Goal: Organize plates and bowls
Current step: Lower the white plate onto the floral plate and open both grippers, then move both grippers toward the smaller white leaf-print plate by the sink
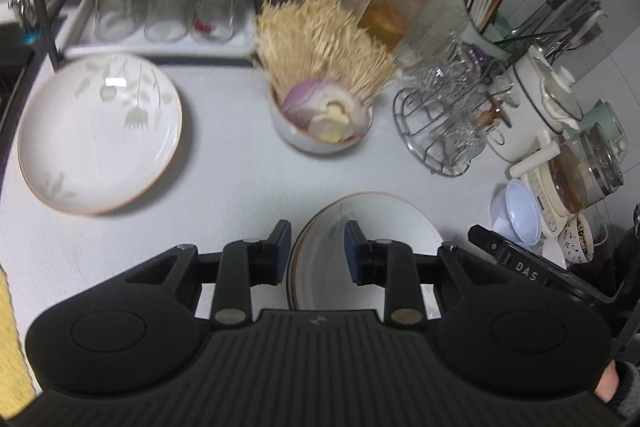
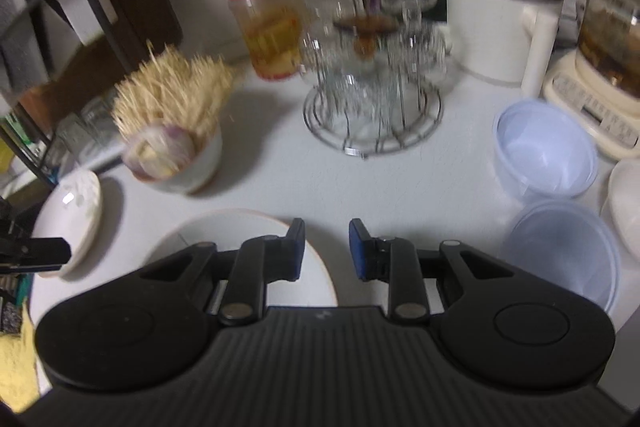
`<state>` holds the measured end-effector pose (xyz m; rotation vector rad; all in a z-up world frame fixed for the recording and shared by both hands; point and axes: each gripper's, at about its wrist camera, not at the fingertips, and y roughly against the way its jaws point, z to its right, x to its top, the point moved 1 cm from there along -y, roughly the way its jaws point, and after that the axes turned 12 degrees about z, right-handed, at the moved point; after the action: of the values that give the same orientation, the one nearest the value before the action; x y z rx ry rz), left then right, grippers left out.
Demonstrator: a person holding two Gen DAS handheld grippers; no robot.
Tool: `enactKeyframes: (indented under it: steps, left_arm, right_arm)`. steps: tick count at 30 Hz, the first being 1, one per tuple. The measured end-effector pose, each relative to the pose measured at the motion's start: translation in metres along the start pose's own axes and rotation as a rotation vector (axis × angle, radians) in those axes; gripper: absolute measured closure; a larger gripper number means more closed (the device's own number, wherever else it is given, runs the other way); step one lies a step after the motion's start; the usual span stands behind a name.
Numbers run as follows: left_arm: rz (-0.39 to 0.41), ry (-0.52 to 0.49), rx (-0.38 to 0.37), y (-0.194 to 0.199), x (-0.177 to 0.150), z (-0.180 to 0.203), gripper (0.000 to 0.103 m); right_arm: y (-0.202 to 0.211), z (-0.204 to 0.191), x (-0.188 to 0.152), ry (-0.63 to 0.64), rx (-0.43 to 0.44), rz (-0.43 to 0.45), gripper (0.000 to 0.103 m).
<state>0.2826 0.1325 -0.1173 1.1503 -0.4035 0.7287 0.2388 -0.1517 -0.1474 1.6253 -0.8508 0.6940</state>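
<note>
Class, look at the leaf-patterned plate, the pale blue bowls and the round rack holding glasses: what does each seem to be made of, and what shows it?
Leaf-patterned plate: likely glazed ceramic; glossy white with a sharp highlight, printed leaves, brown rim.
Pale blue bowls: probably plastic; translucent, thin walls, dull sheen.
Round rack: metal wire, shiny chrome-like finish, thin bent rods.

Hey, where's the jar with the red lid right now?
The red-lidded jar stands at the back of the counter, between the toothpick bowl and the wire glass rack.
</note>
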Motion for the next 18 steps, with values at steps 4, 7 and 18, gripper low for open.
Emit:
enactKeyframes:
  steps: [4, 7, 18]
  left_arm:
    - [0.044, -0.024, -0.008, 0.019, 0.009, 0.005, 0.071]
    - [0.069, -0.04, -0.003, 0.029, 0.015, 0.007, 0.071]
    - [0.129, -0.097, -0.04, 0.073, 0.024, 0.019, 0.071]
  right_arm:
    - [0.021, -0.007, 0.014, -0.008, 0.031, 0.043, 0.075]
    - [0.035, -0.008, 0.02, -0.029, 0.053, 0.061, 0.075]
    - [0.088, -0.024, 0.03, -0.021, 0.107, 0.121, 0.075]
